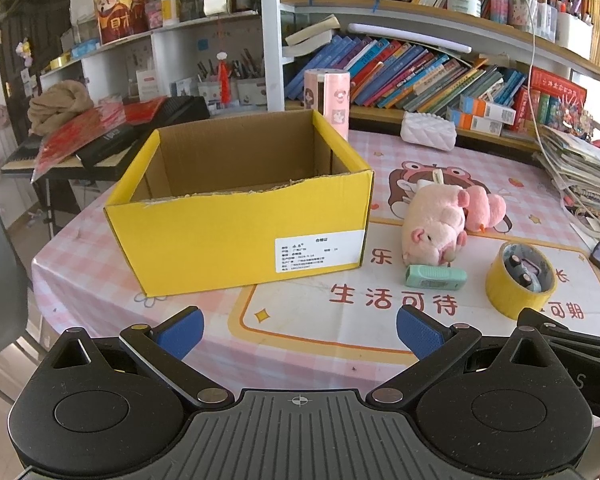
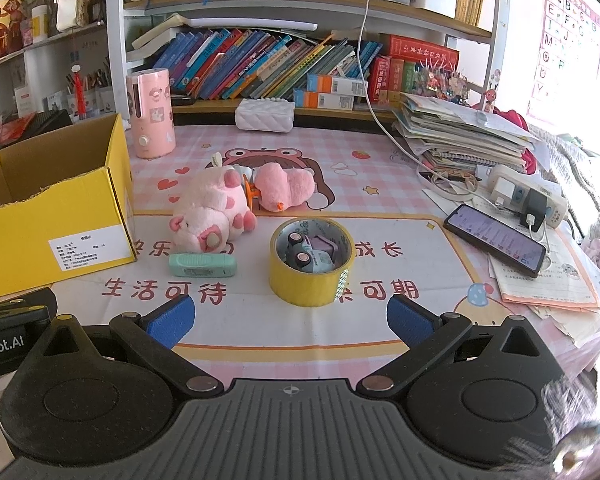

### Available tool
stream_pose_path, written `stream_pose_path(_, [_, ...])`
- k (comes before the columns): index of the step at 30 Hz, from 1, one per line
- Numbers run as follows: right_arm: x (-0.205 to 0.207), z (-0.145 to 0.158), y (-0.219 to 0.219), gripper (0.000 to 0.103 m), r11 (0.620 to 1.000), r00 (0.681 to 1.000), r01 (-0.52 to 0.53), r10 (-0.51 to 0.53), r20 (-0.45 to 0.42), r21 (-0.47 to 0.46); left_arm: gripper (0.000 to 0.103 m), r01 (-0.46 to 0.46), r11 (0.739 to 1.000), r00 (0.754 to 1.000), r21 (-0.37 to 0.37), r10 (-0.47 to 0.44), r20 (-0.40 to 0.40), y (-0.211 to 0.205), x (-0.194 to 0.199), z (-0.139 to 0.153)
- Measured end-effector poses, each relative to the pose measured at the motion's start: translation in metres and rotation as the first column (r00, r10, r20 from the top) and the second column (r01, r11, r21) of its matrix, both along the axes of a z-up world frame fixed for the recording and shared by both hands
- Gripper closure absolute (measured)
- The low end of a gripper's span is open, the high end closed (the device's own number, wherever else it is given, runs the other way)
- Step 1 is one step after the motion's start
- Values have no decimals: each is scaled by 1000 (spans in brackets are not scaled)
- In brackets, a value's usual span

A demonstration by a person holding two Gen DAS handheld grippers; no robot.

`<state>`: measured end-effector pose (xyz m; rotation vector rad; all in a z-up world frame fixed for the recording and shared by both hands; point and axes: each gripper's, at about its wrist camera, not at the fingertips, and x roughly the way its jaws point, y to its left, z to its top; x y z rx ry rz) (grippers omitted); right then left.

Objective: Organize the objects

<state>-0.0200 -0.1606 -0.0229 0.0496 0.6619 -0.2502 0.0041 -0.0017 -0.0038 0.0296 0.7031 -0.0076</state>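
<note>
A: Eyes on the tape roll first. It lies flat on the table, dead ahead of the right gripper, just past the blue pads. A toy car is sitting inside the ring.

B: And that claw?

A: Jaws spread wide, nothing between them, hovering short of the roll.

B: What's off to its left?

A: A mint case, lying flat, ahead and left of the fingers. Right behind it, touching or nearly so, the pig plush on its side. A second pink plush lies just beyond, farther from the claw.

B: The box?

A: The yellow box stands open-topped straight ahead of the left gripper, a touch left of centre. Can't see its floor from here.

B: Left claw's state?

A: Wide too, holding nothing, low over the table's near edge. From its camera the pig, case and roll all lie ahead to the right.

B: Anything else around?

A: A phone far right of the right claw, on papers. A pink canister upright behind the box.
</note>
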Motion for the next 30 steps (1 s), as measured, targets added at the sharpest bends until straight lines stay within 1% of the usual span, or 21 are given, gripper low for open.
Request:
stream_pose_path(10, [5,-6,0,0,1000,1000,13,-13,-17,-5,0,19,1000,1000,-8,-19,-14,-1,3,-3])
stream_pose_path(19, [10,-8,-6,0,1000,1000,9,-9,-29,1,0,16,1000,999,-6,-16,-28,-6,11,-6])
stream_pose_path(27, [26,-13,-16,0,1000,999,-10,11,-41,8,0,11,1000,999,-2,-12,-38,-15,22,-7])
stream_pose_path(30, [36,-15,-23,0,1000,999,-14,14,-49,8,0,-4,1000,999,0,4,-40,-18,28,-6])
